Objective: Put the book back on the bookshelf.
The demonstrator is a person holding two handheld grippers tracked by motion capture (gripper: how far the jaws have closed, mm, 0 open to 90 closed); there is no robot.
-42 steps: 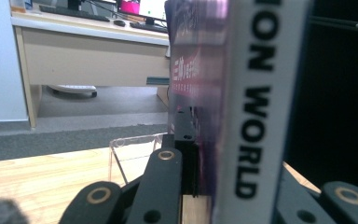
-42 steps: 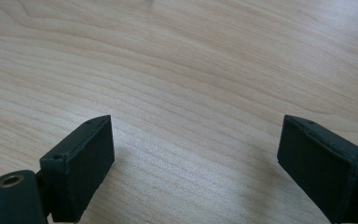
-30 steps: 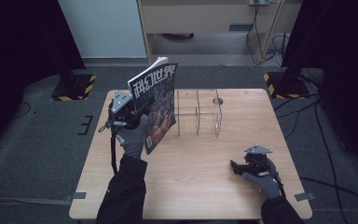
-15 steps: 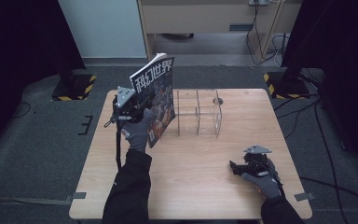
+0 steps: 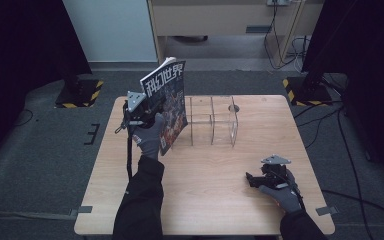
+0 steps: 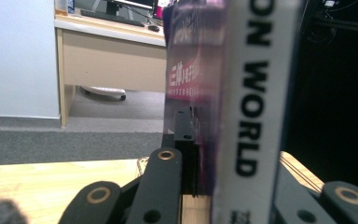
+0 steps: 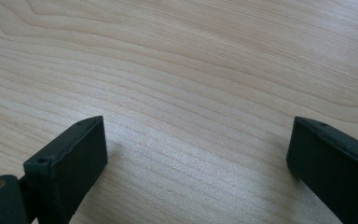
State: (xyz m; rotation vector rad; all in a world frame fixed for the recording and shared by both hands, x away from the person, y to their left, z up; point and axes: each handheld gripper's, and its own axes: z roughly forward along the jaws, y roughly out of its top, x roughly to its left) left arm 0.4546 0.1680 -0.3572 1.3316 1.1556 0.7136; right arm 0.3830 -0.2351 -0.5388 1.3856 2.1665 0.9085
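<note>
My left gripper is shut on the spine edge of a magazine and holds it upright above the table's left half, just left of a clear acrylic rack. In the left gripper view the magazine stands between the black jaws of the left gripper, its white spine close to the lens. My right gripper lies low on the wooden table at the front right. The right gripper is open; its jaws have just been opening, with only bare wood between them.
The rack has several upright dividers and stands at the table's middle back, beside a small hole in the top. Beyond the table are a wooden desk, yellow-black stand feet and floor cables.
My left gripper has carried the magazine a little back and to the right, closer to the rack. The right hand has stayed where it was.
</note>
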